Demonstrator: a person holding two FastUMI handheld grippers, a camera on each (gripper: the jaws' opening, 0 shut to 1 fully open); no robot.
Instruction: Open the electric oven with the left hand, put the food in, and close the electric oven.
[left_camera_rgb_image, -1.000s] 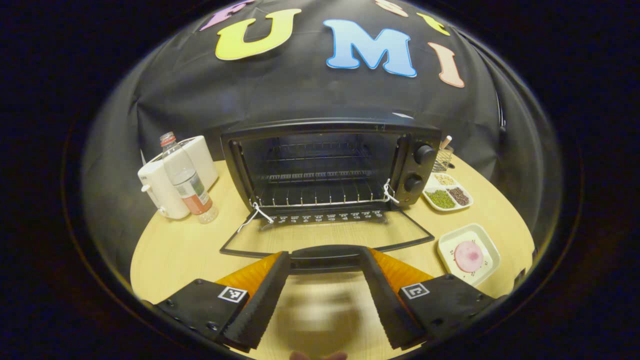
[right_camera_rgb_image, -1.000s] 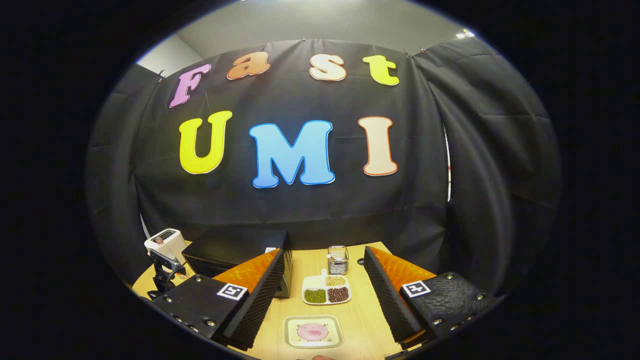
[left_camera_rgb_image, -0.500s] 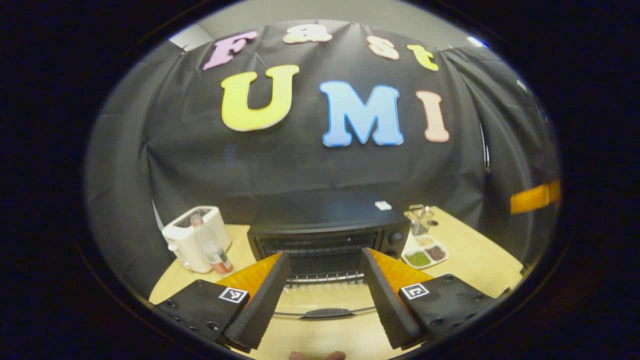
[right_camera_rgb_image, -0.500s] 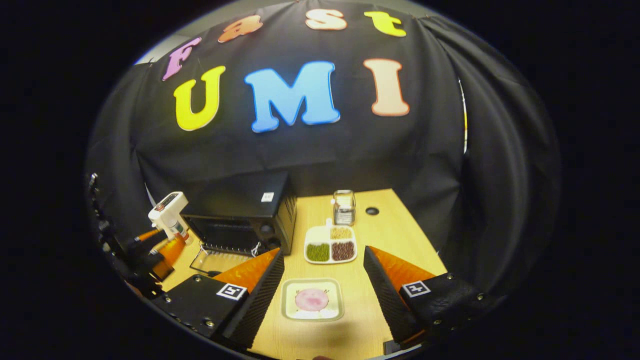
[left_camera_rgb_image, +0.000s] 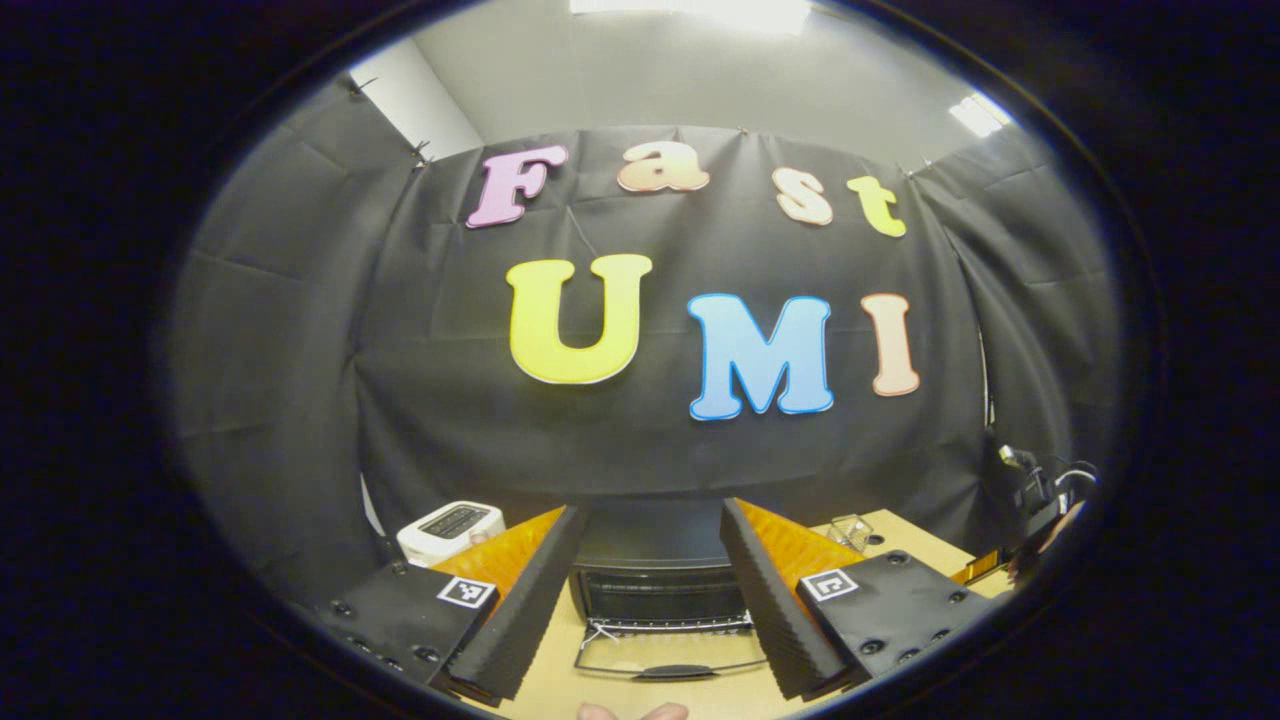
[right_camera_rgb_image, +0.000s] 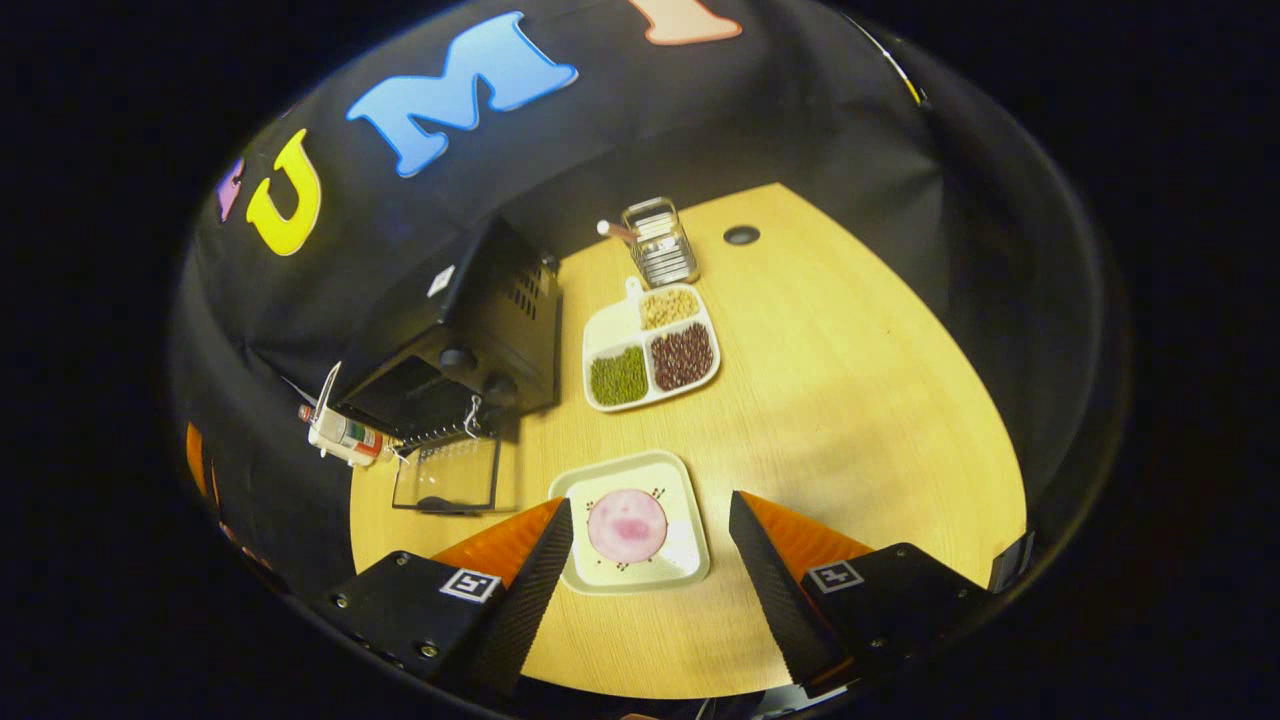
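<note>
1. Left gripper, bottom centre of its view: fingers wide, holding nothing; electric oven between them, door down.
2. Right gripper, bottom centre: fingers wide, flanking the plate with pink food on the table.

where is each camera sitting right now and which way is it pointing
Left gripper view: rides the left gripper, held back from the table and level, facing the open electric oven and booth wall; fingertips of a hand at the bottom edge.
Right gripper view: rides the right gripper, raised and tilted down at the table, over the plate of food.
Shared: the electric oven with its door down.
</note>
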